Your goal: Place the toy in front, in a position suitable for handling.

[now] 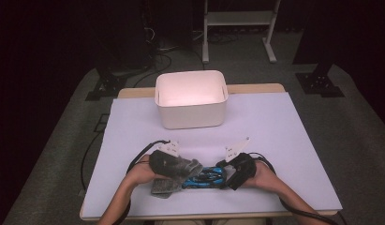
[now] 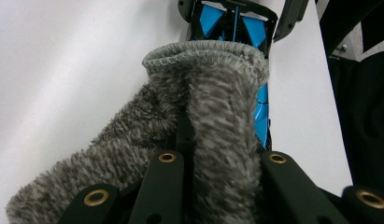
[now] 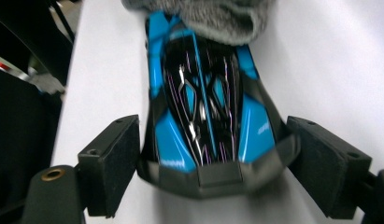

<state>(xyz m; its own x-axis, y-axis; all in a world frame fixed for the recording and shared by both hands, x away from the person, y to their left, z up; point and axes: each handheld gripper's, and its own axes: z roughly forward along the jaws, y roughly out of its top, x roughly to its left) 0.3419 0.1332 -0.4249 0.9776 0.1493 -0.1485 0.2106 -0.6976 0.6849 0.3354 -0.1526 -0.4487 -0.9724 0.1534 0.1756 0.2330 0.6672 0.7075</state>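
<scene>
Looking down from the high view, the left claw and the right claw meet near the front edge of the worktop, each held in a hand, with cables trailing back along the forearms. Between them lies a blue and black toy car, its length running left to right. A grey fuzzy sock sits at the car's left end, draped under the left claw and spilling toward the front edge. A white bin stands well apart from them at the far side of the worktop. From here the gap of either claw is too small to judge.

In the left gripper view, the left claw is clamped on the sock: a thick fold of the fuzzy cloth is pinched between the two black jaws and hides their tips. The sock's ribbed mouth gapes away from the camera, and the car shows just beyond that mouth, its end covered by the cloth. Whether the car's end lies inside the mouth or merely under it cannot be told.

In the right gripper view, the right claw stands wide apart, one padded jaw on each side of the car's near end. The left pad looks to touch the car's dark bumper; the right pad sits just beside it, contact unclear. The sock covers the car's far end, cut off by the top of the frame. The picture is slightly blurred.
</scene>
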